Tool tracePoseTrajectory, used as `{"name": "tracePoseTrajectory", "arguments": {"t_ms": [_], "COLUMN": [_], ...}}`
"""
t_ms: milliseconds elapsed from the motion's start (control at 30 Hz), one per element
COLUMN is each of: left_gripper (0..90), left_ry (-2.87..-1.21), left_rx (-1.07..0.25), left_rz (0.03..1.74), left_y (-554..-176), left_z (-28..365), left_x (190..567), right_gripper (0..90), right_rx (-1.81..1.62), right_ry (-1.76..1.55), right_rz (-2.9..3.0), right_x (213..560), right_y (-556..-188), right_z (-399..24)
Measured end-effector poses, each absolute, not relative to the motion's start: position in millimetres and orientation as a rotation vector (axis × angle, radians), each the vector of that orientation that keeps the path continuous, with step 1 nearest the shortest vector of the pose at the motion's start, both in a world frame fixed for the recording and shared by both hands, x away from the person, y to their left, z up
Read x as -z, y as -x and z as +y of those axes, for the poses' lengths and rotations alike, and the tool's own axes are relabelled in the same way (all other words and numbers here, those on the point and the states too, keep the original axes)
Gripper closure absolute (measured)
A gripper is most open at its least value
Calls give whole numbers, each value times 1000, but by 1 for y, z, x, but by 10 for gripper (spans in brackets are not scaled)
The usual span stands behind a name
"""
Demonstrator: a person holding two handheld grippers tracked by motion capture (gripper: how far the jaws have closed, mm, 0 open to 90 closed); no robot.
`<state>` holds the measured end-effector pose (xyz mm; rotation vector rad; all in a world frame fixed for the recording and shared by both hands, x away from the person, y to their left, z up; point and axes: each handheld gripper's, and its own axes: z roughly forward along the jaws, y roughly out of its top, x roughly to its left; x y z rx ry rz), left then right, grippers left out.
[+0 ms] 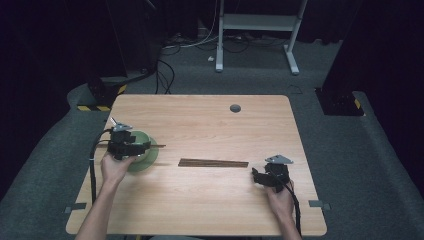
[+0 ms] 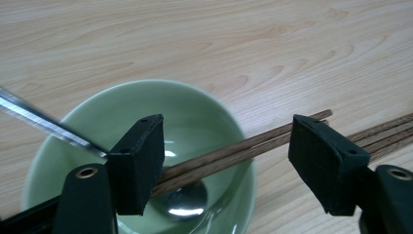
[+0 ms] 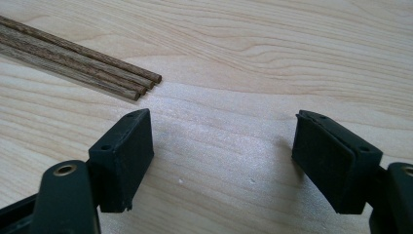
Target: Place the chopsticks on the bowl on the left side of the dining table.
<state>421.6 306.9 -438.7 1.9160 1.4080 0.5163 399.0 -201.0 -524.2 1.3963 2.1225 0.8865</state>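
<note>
Right gripper (image 3: 221,156): jaws spread wide, nothing between them, low over the table (image 1: 210,205) at the near right.
Loose sticks (image 1: 213,163): a dark bundle flat on the table's middle, ends just ahead of the right gripper.
Left gripper (image 2: 226,161): jaws spread above the bowl, pads not pressing anything.
Bowl (image 2: 204,117): pale green, upright at the table's left.
Sticks in bowl (image 2: 243,148): lean across the rim, tips out to the right.
Metal strip (image 2: 44,122): slants into the bowl.
</note>
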Motion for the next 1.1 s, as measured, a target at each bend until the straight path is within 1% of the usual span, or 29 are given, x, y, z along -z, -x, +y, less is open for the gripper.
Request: {"name": "tracePoseTrajectory", "arguments": {"t_ms": [233,433,800,1100], "left_gripper": [296,299,302,304], "left_ry": [-1896,-1894,-1907,-1898], "left_rx": [-580,-601,-589,-596], "left_rz": [1462,1502,1539,1552], "left_y": [-407,-398,-403,-406], "left_z": [323,334,336,335], "left_x": [437,441,453,456], "right_gripper": [224,225,225,225], "right_rx": [-887,-886,-886,-886], "right_ry": [-1399,-1398,-1398,-1396], "right_rz": [2122,2122,2122,2123], "right_x": [524,524,524,524], "right_y": [-399,-399,-399,-399], "right_z": [-201,-201,-201,-201]}}
